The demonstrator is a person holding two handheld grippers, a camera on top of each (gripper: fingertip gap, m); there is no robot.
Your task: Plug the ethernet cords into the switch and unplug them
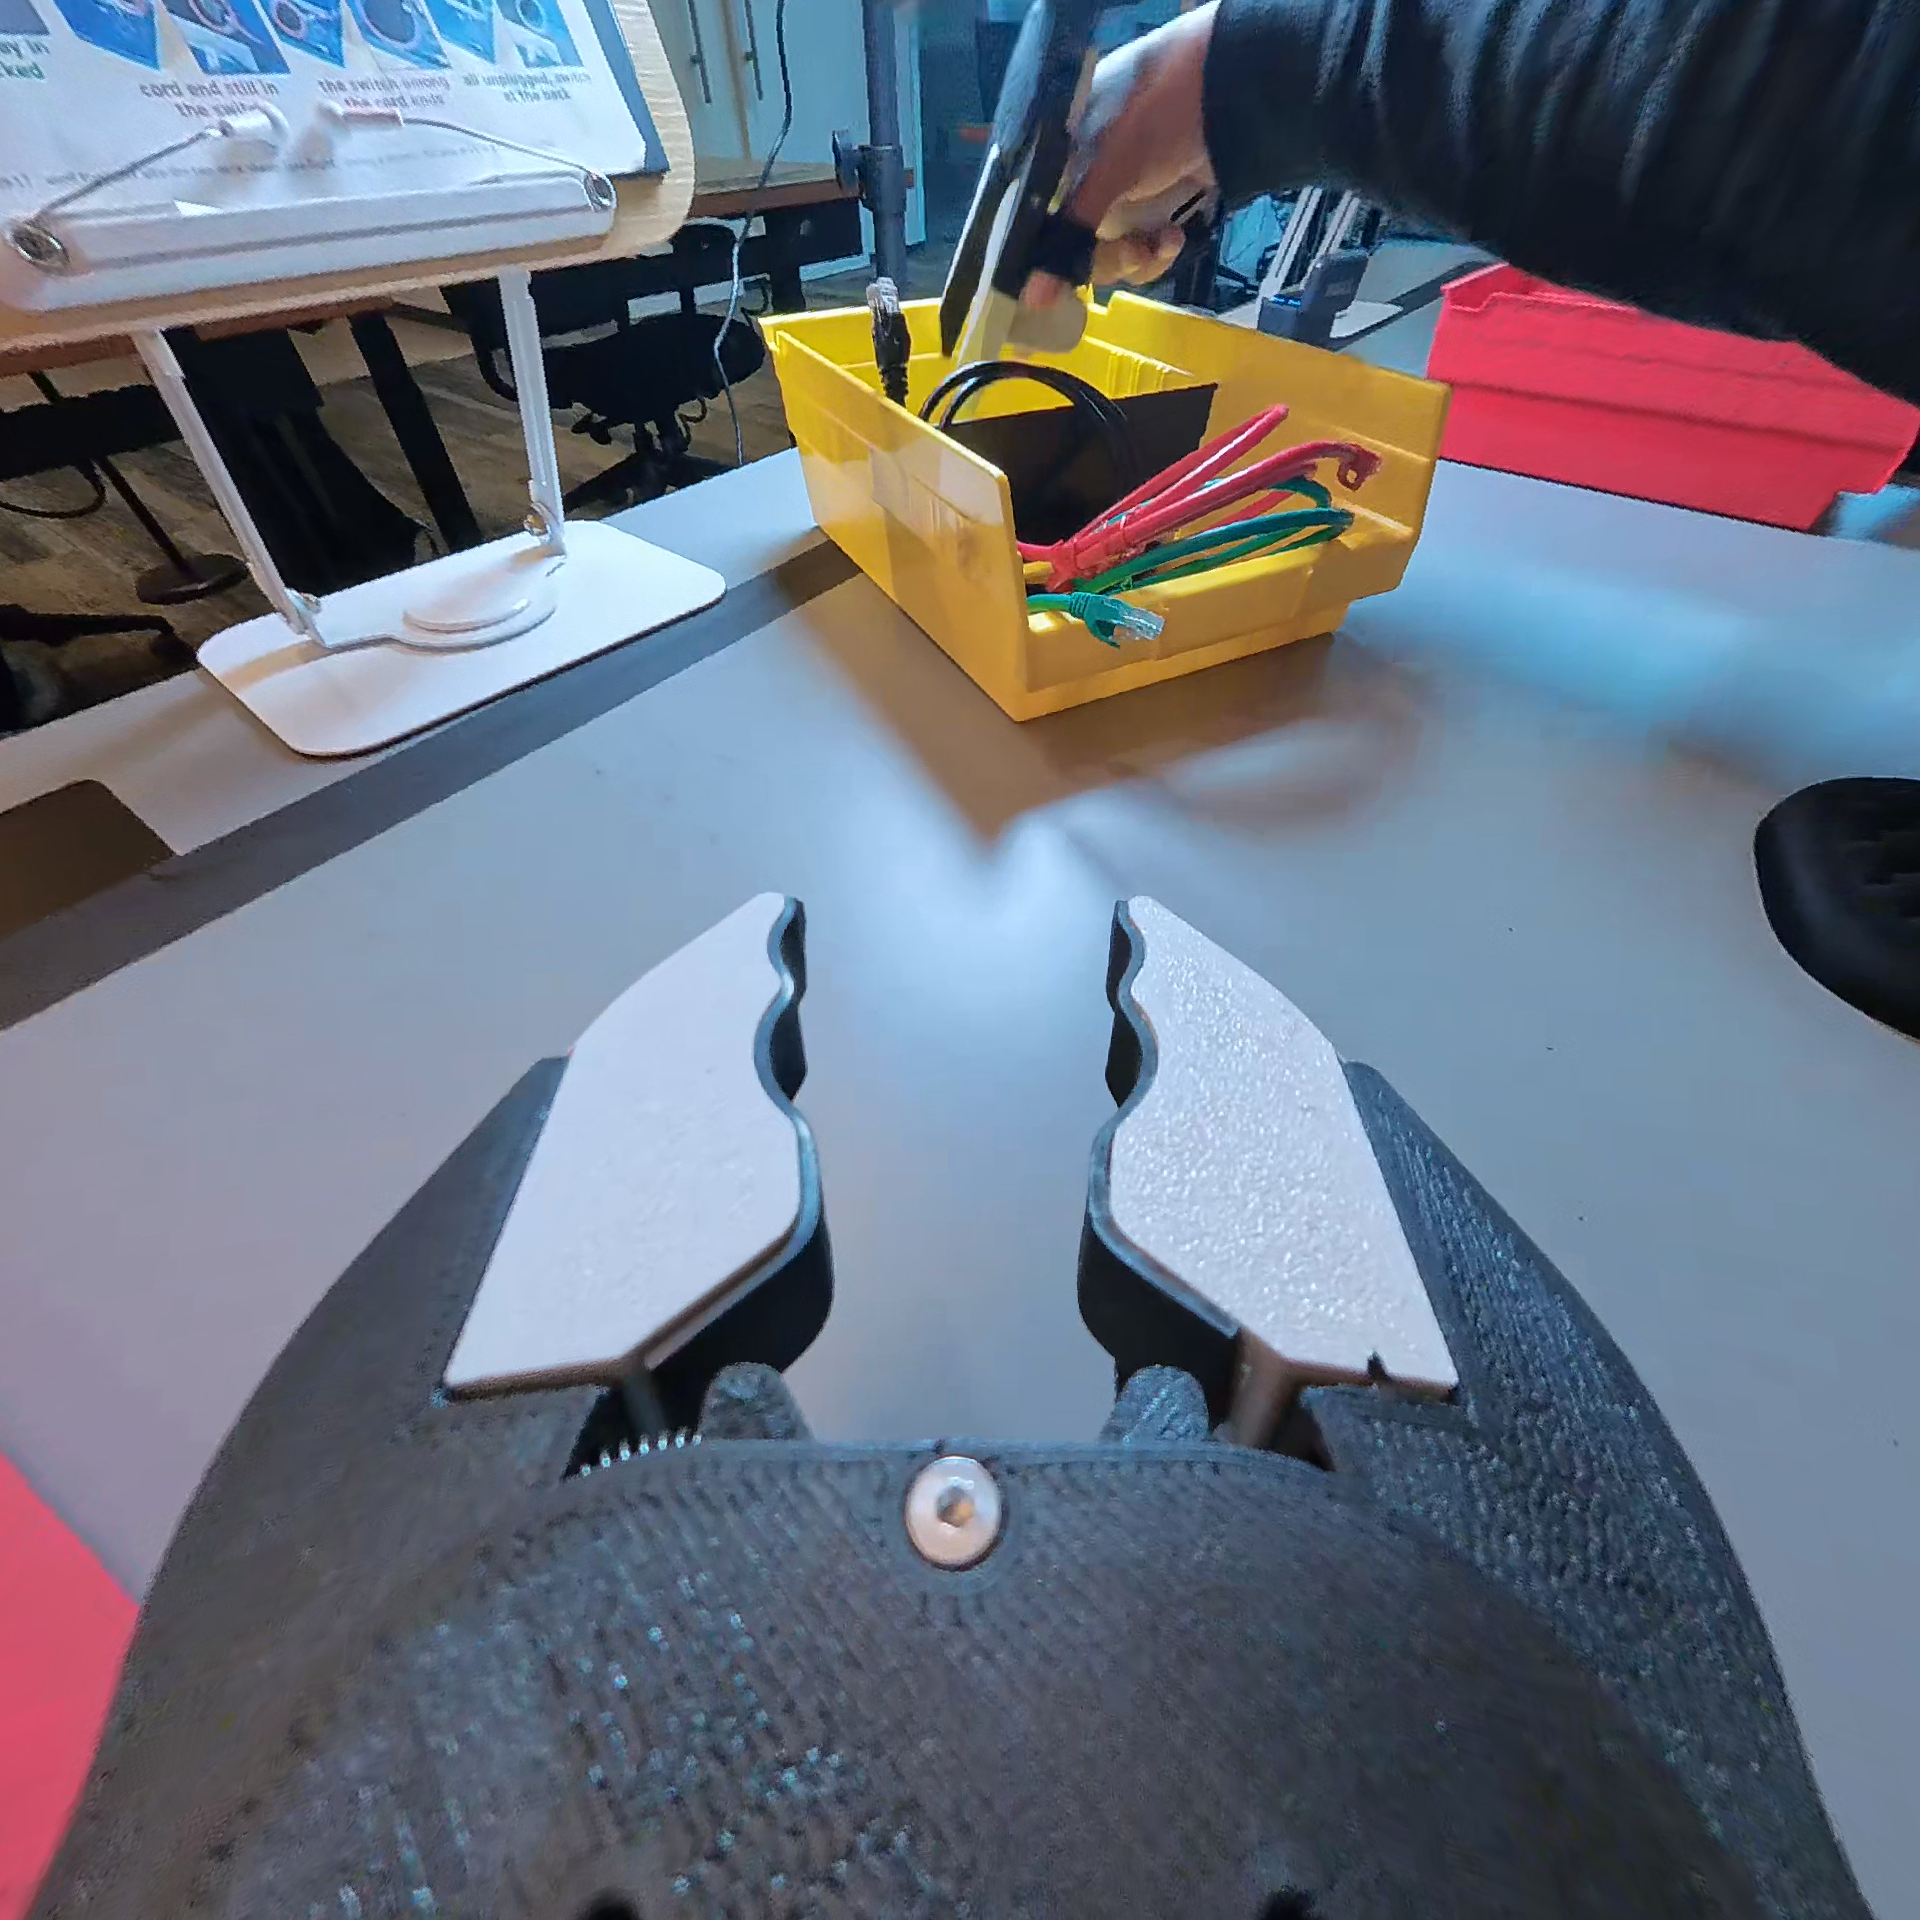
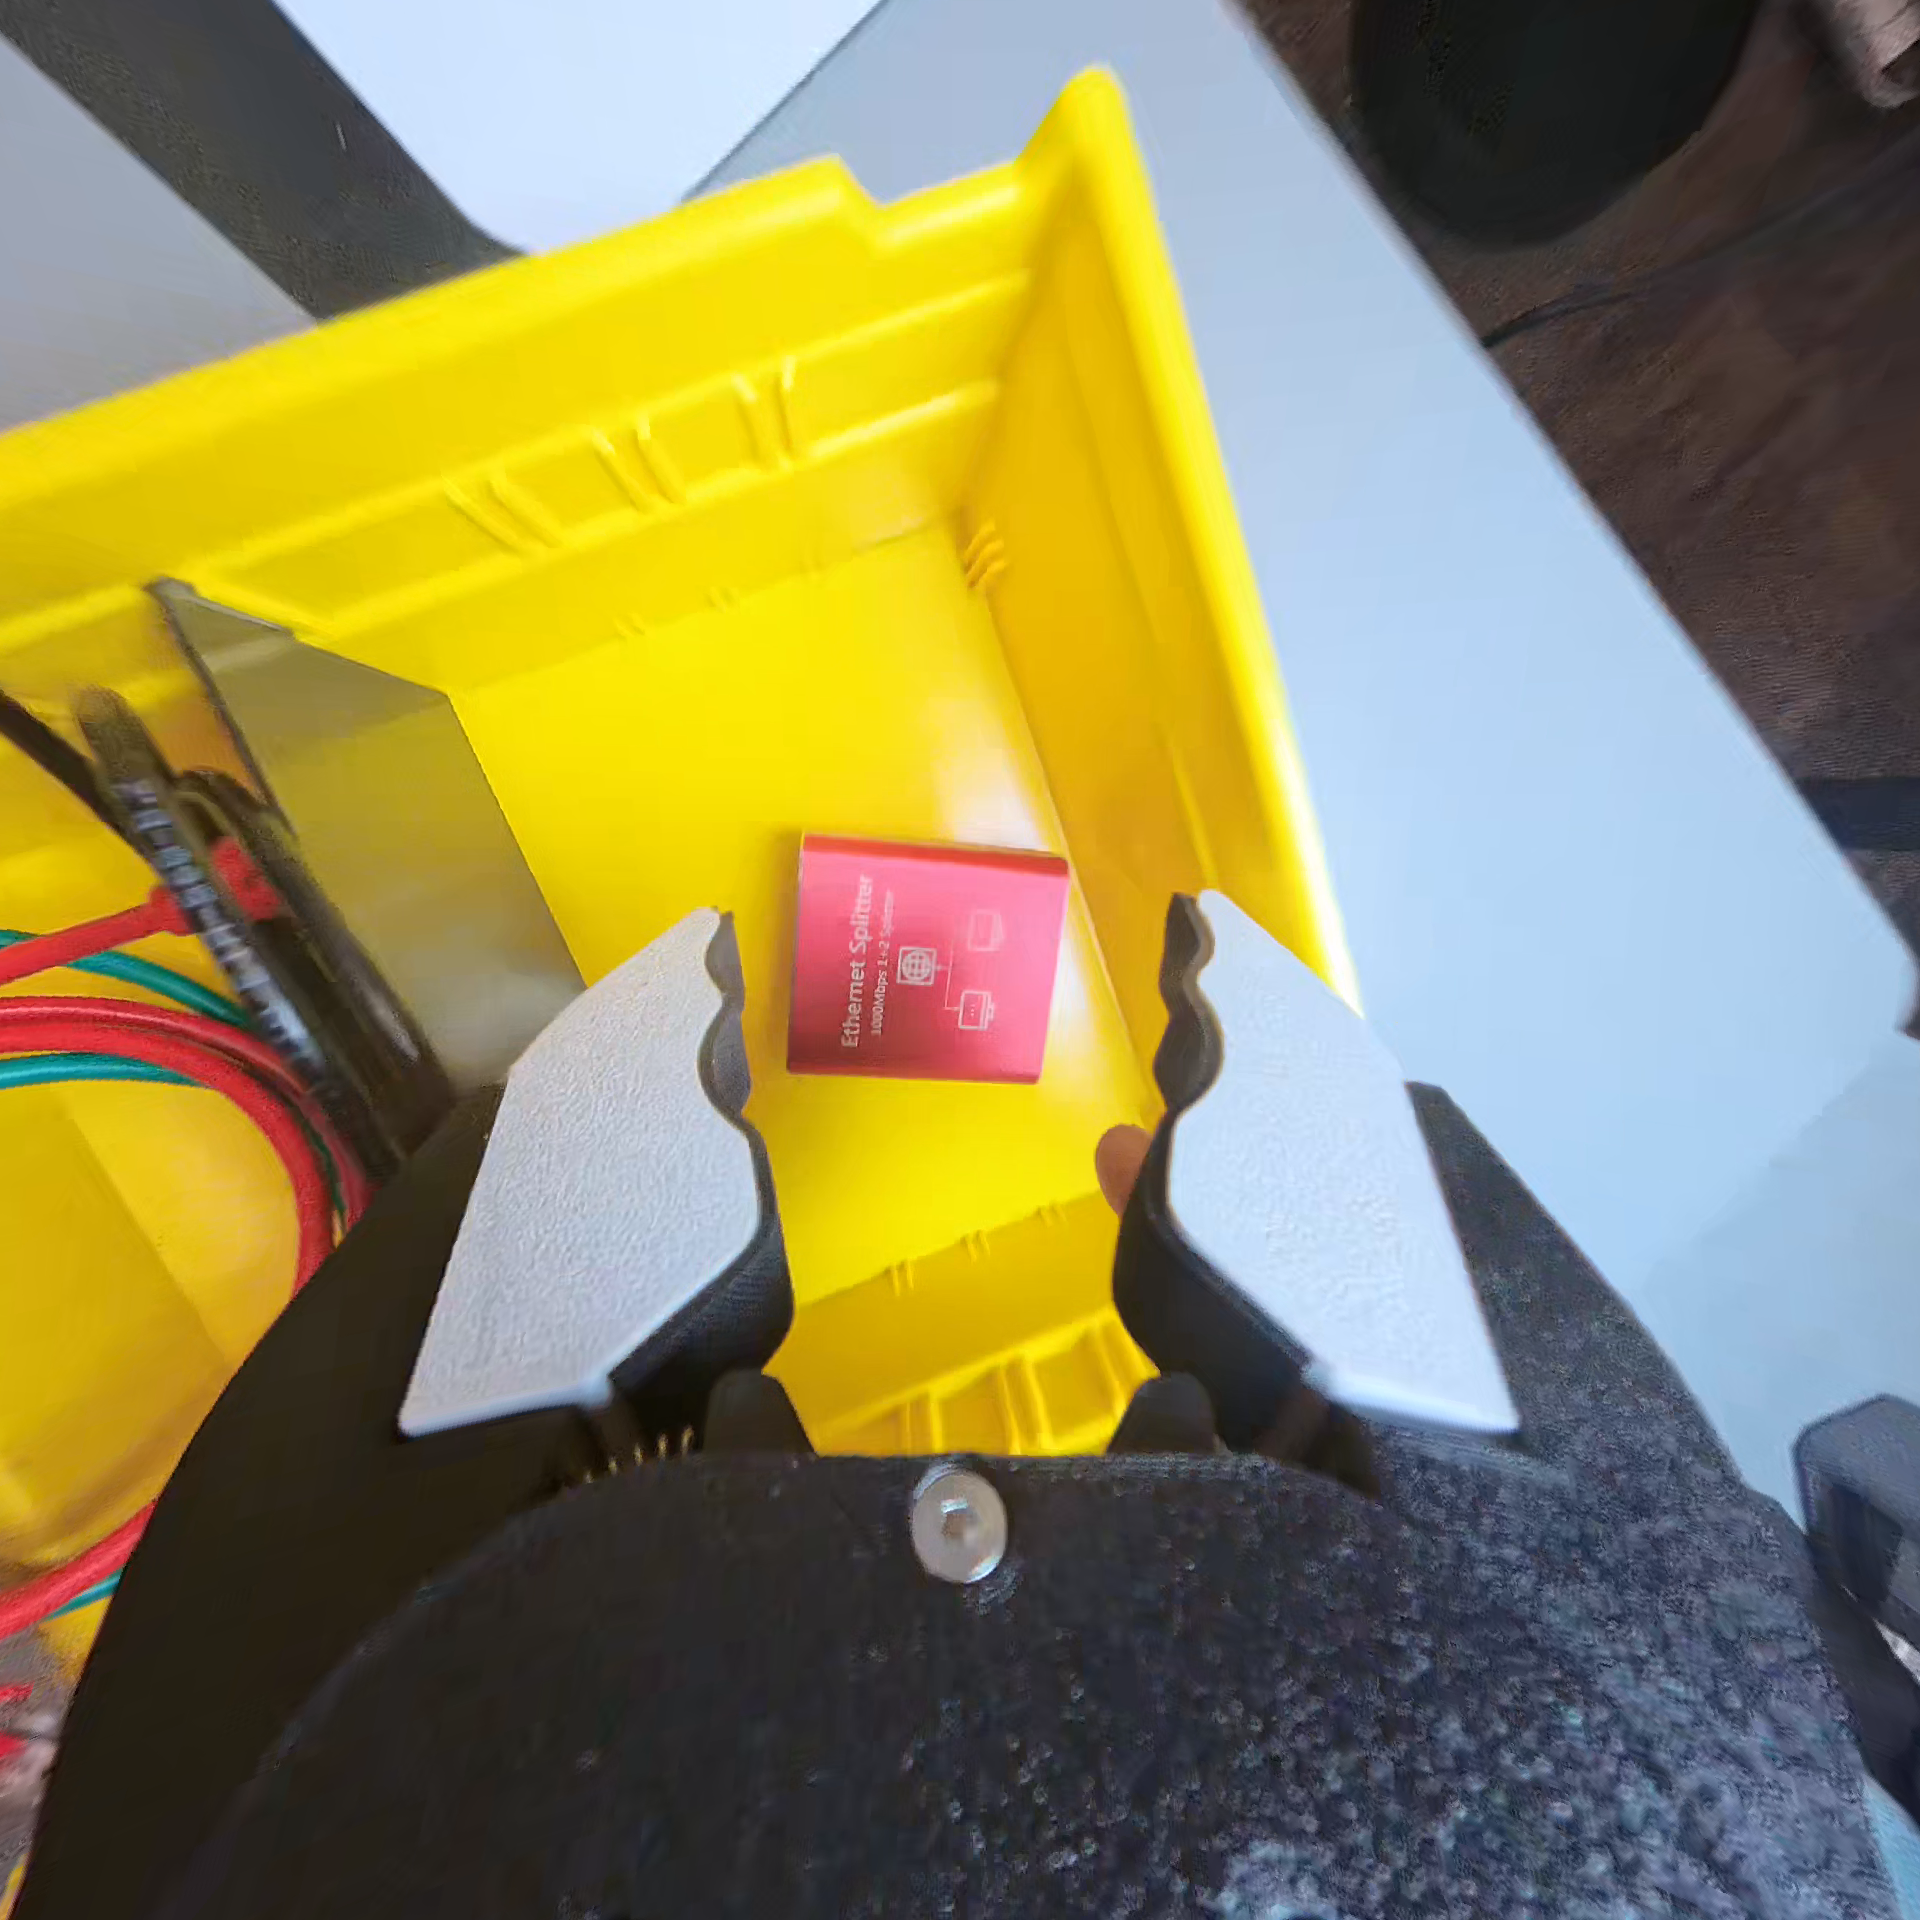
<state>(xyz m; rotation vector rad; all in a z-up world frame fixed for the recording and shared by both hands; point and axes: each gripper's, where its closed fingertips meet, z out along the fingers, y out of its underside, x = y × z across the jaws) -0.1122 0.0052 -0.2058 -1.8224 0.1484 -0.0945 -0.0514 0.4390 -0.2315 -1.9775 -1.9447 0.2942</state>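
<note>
A small red switch box (image 2: 928,958) lies flat on the floor of the back compartment of a yellow bin (image 2: 582,416). My right gripper (image 2: 951,935) is open and hangs above the bin, with the switch showing between its fingertips, not touching. Red and green ethernet cords (image 2: 135,1029) lie in the other compartment, behind a dark divider (image 2: 384,821). In the left wrist view the bin (image 1: 1236,613) stands on the grey table (image 1: 582,966), holding red (image 1: 1205,488), green (image 1: 1195,551) and black cords (image 1: 1029,390). My left gripper (image 1: 956,925) is open and empty over the table, well short of the bin. A hand holds the right gripper (image 1: 997,301) over the bin's back.
A white document stand (image 1: 457,613) with a printed sheet stands at the table's back left. A red bin (image 1: 1652,384) sits behind the yellow one on the right. A black round object (image 1: 1849,894) lies at the right table edge. Chairs and floor show beyond the table. There is about 45 centimeters between the tips of the two grippers.
</note>
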